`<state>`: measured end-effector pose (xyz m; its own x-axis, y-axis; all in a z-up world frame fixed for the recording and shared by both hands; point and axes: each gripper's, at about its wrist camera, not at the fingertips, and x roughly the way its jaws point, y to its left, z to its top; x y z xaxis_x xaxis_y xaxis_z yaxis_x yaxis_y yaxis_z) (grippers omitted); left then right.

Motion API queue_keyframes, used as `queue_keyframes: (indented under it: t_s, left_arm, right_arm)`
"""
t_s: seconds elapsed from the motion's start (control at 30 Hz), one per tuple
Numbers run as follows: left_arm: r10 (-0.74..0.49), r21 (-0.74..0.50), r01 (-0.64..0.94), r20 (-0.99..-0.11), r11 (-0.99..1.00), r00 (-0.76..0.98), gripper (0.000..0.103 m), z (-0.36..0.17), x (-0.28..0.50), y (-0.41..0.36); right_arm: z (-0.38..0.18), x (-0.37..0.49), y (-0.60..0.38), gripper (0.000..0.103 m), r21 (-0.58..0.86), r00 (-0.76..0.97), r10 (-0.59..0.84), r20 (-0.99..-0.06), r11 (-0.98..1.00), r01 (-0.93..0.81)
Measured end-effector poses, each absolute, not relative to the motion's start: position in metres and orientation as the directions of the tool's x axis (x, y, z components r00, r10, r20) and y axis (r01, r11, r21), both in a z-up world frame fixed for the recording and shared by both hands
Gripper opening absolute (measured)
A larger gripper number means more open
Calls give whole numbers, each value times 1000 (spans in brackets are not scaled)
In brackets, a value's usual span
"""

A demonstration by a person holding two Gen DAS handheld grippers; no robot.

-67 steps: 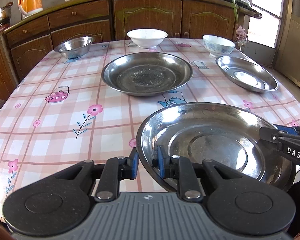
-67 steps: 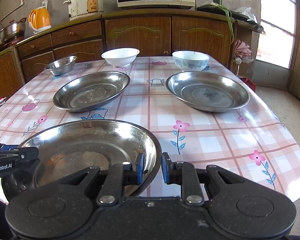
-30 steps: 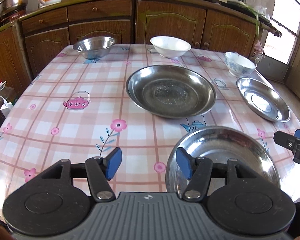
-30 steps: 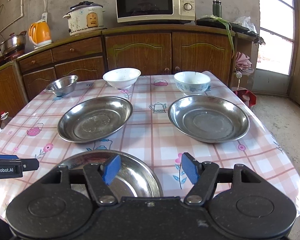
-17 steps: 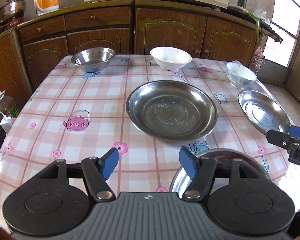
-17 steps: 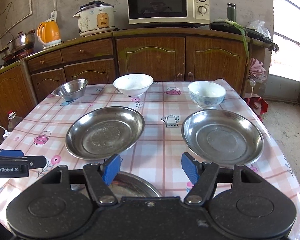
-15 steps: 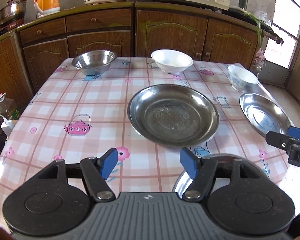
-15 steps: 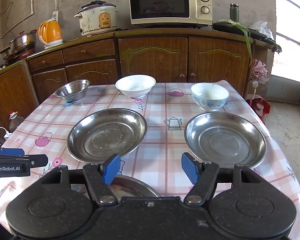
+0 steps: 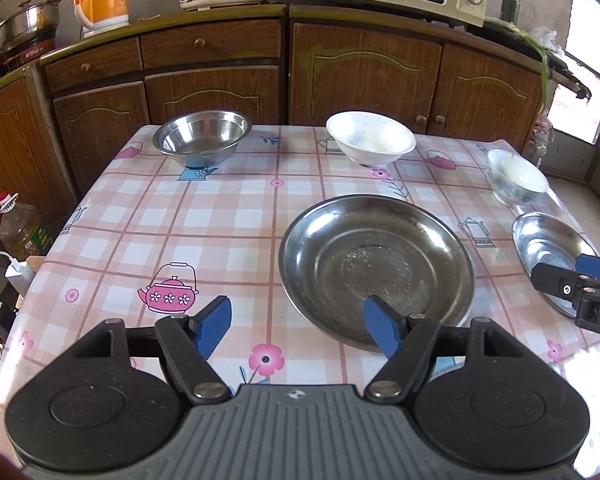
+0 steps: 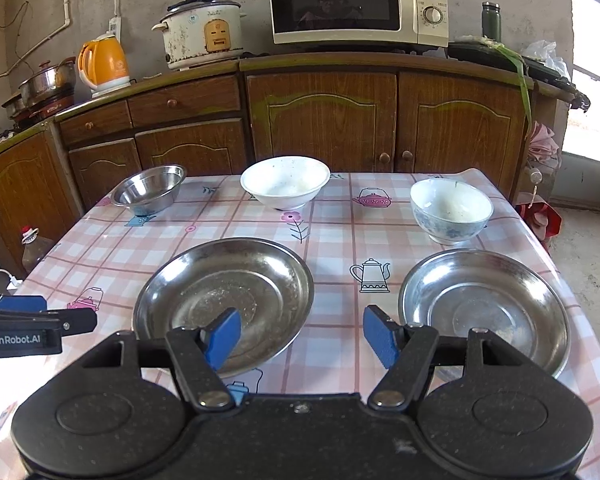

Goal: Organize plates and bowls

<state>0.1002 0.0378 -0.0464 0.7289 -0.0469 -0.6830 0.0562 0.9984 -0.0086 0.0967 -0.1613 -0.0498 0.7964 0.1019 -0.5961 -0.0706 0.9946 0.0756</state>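
A large steel plate (image 9: 374, 264) lies mid-table, also in the right wrist view (image 10: 224, 294). A second steel plate (image 10: 484, 308) lies at the right (image 9: 548, 248). At the back stand a steel bowl (image 9: 202, 138) (image 10: 148, 190), a white bowl (image 9: 370, 142) (image 10: 285, 186) and a blue-patterned bowl (image 9: 516, 176) (image 10: 451, 208). My left gripper (image 9: 298, 326) is open and empty above the near table edge. My right gripper (image 10: 302, 336) is open and empty. The near plate that I held earlier is hidden below both grippers.
The table (image 9: 220, 216) has a pink checked cloth. Wooden cabinets (image 10: 324, 120) run behind it with a microwave (image 10: 356, 2), rice cooker (image 10: 202, 34) and orange kettle (image 10: 104, 62). An oil bottle (image 9: 18, 228) and a charger stand left of the table.
Both grippers let go of the near steel plate, opened wide and rose back and upward. That plate has dropped out of view below them.
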Motion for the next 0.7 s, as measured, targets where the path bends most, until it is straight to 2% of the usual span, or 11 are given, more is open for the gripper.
queue_keyframes:
  t_s: [0.6,0.7]
  left_arm:
    - [-14,17,41,-758,999,652,74,-87,182,44]
    - [-19,15,48,-775,999,632,72,-96,194,45]
  right_arm:
    - [-100,193,-158,81,104,698,119,-707,993,-64]
    - [-111,206,-157,81,97,679,108,-726,994,-54]
